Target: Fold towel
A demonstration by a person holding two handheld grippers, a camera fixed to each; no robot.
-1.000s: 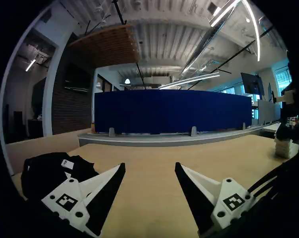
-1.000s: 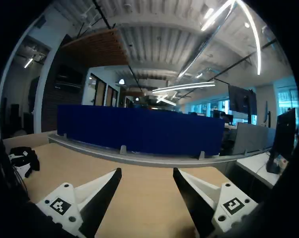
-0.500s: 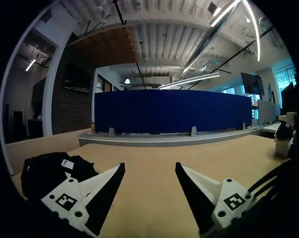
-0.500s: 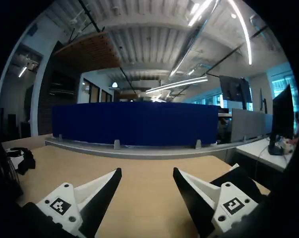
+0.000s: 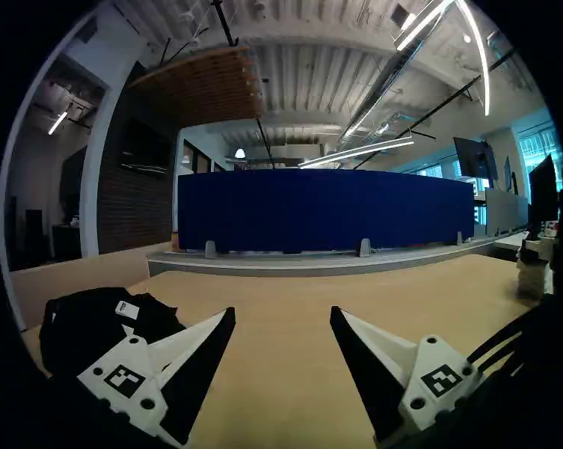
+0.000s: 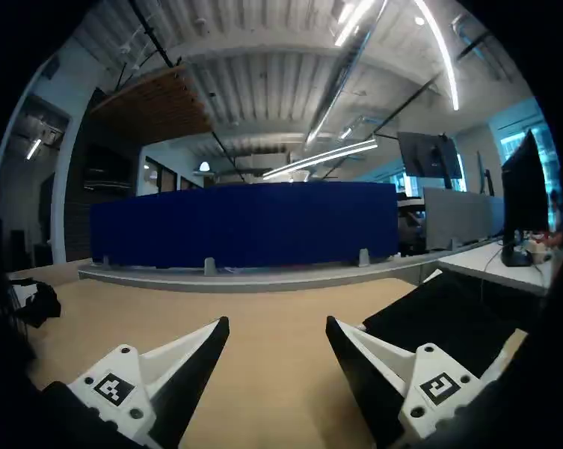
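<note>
on the wooden table (image 5: 401, 284): black towel (image 5: 94, 325) is crumpled, behind the left finger.
left gripper (image 5: 282, 309): jaws held wide, nothing gripped or touched.
right gripper (image 6: 277, 319): jaws held wide, nothing gripped; dark flat sheet (image 6: 445, 318) is seen beside it.

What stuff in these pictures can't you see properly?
- Left gripper view: the black cloth heap is partly behind a finger of the left gripper. Towel or garment, I cannot tell.
- Right gripper view: the flat black sheet is partly behind a finger of the right gripper and runs off the right edge.
- Right gripper view: the small dark bundle is too small to identify.
- Left gripper view: the white object is cut off at the right edge.
</note>
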